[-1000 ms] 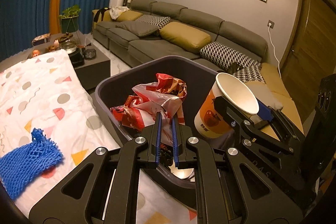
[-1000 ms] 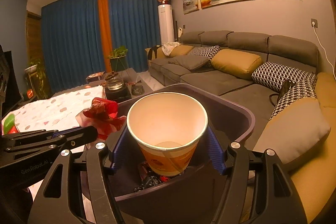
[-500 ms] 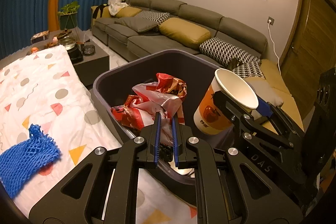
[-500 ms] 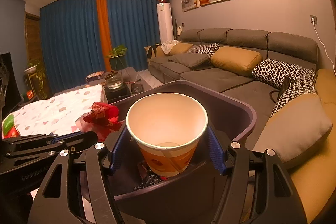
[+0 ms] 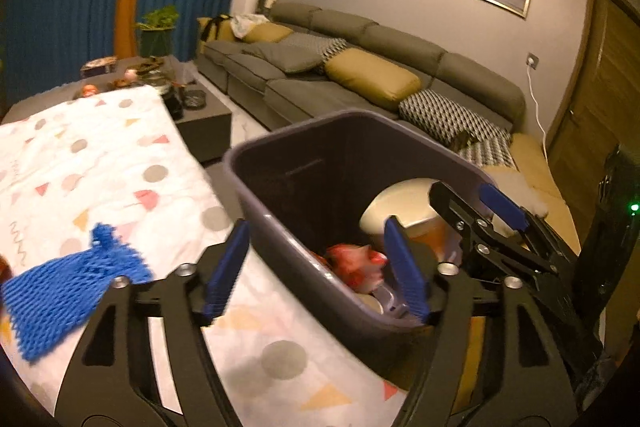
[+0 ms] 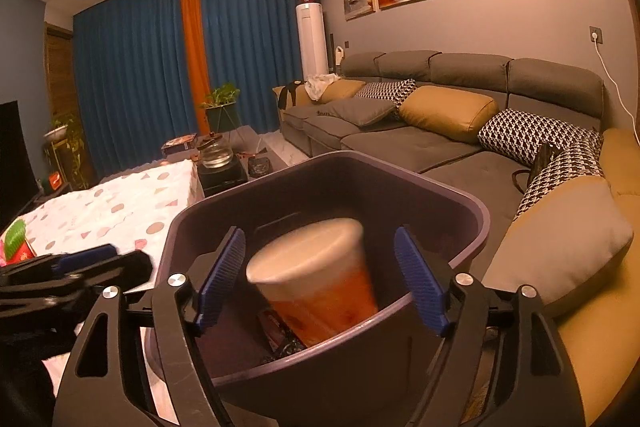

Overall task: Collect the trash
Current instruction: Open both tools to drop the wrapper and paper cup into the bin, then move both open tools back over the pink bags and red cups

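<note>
Paper cup (image 6: 316,275), blurred, low inside the dark bin (image 6: 460,211), between the pads of the right tool (image 6: 319,239) but pressed by neither. Just opened wide, this tool, and gripping nothing. Same for the left tool (image 5: 316,247): just spread wide apart, empty, with the near wall of the bin and a red wrapper (image 5: 354,263) seen through the gap. Wrapper lying down in the bin, close beside the cup. Probably the release step, nearly finished for these two pieces.

To do it well: hold both tools apart and steady above the bin until sure of the cup at rest, as likely to tip if brushed. Then lift up and back, clear of the rim, without hooking a finger under it; probably a light bin, easy to drag or turn over. Avoid crossing the two tools, close together here.

Next, look to the bench (image 5: 100,163) with the patterned cloth. Blue foam net (image 5: 68,295) lying there near the bin, apparently trash not yet collected. Approach from above and pinch in the middle; soft and springy by the look. Small green and red packet (image 6: 16,239) at the far left of the right wrist view, too unclear to name.
</note>
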{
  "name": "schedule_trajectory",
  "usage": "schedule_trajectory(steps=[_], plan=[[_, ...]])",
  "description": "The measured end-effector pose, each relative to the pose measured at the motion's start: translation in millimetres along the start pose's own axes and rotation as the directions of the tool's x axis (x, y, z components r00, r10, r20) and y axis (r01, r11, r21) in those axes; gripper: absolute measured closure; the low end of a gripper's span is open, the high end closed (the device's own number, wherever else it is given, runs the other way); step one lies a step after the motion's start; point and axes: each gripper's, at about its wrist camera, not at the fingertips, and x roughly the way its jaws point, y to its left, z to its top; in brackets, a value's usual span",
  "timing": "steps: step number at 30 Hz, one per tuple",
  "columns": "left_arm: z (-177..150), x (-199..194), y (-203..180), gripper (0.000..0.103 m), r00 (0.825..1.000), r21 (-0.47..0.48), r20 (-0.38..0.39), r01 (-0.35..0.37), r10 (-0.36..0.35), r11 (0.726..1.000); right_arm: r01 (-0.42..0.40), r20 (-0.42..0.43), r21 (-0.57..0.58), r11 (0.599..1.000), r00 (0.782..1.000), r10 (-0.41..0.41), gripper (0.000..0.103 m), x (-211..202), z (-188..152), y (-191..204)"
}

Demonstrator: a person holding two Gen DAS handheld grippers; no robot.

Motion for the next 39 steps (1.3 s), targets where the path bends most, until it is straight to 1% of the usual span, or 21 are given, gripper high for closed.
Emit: schedule_trajectory(steps=[6, 10, 12, 16, 17, 18, 19, 24, 25, 28, 29, 34, 35, 39], plan=[[-5.5, -40.2, 10.6, 0.019, 0.994, -0.028, 0.061, -0.088, 0.089, 0.996, -0.008, 0.022, -0.011, 1.000, 1.000, 0.009, 0.026, -15.4, 3.2, 8.5], [-12.8, -71.8, 22.9, 0.016, 0.982, -0.055, 0.091, -0.158, 0.163, 0.986, -0.012, 0.045, -0.039, 0.999, 0.999, 0.014, 0.026, -36.0, 3.3, 22.3], [-19.2, -90.4, 31.0, 0.016, 0.972, -0.078, 0.105, -0.202, 0.209, 0.976, -0.019, 0.046, -0.050, 0.999, 0.999, 0.022, 0.026, -44.8, 1.9, 28.8], [-34.1, -126.2, 46.7, 0.016, 0.944, -0.117, 0.127, -0.290, 0.304, 0.950, -0.050, 0.043, -0.073, 0.996, 0.998, 0.053, 0.026, -60.8, -3.1, 43.9], [-40.0, -138.5, 53.2, 0.016, 0.931, -0.132, 0.132, -0.323, 0.340, 0.937, -0.061, 0.044, -0.078, 0.995, 0.997, 0.065, 0.026, -66.6, -5.0, 49.0], [-43.0, -145.1, 56.0, 0.016, 0.924, -0.139, 0.135, -0.339, 0.357, 0.930, -0.069, 0.044, -0.080, 0.994, 0.996, 0.072, 0.026, -69.3, -6.0, 53.0], [-48.3, -156.0, 62.0, 0.016, 0.912, -0.150, 0.138, -0.367, 0.387, 0.918, -0.084, 0.045, -0.080, 0.993, 0.995, 0.088, 0.026, -74.6, -7.7, 58.7], [-66.1, -198.6, 89.6, 0.016, 0.866, -0.189, 0.138, -0.452, 0.480, 0.871, -0.143, 0.046, -0.089, 0.986, 0.988, 0.148, 0.026, -93.1, -13.2, 85.9], [-67.8, -204.6, 92.7, 0.016, 0.859, -0.195, 0.139, -0.463, 0.492, 0.865, -0.158, 0.042, -0.090, 0.983, 0.986, 0.162, 0.026, -96.2, -14.7, 92.9], [-76.5, -230.9, 109.6, 0.016, 0.825, -0.215, 0.141, -0.514, 0.547, 0.831, -0.205, 0.023, -0.091, 0.974, 0.978, 0.208, 0.026, -102.7, -20.2, 112.6], [-79.9, -240.3, 116.1, 0.016, 0.811, -0.223, 0.140, -0.533, 0.568, 0.816, -0.224, 0.013, -0.096, 0.970, 0.974, 0.226, 0.026, -104.3, -22.6, 121.4], [-95.9, -272.3, 140.4, 0.016, 0.763, -0.264, 0.126, -0.591, 0.634, 0.763, -0.290, -0.020, -0.113, 0.950, 0.957, 0.289, 0.025, -111.9, -33.9, 157.5], [-100.6, -280.7, 148.0, 0.016, 0.746, -0.275, 0.119, -0.609, 0.655, 0.744, -0.306, -0.029, -0.115, 0.945, 0.952, 0.305, 0.024, -112.9, -36.6, 165.2], [-112.8, -302.2, 170.9, 0.016, 0.716, -0.309, 0.096, -0.639, 0.691, 0.705, -0.355, -0.059, -0.142, 0.924, 0.935, 0.350, 0.023, -118.3, -45.7, 194.4]])
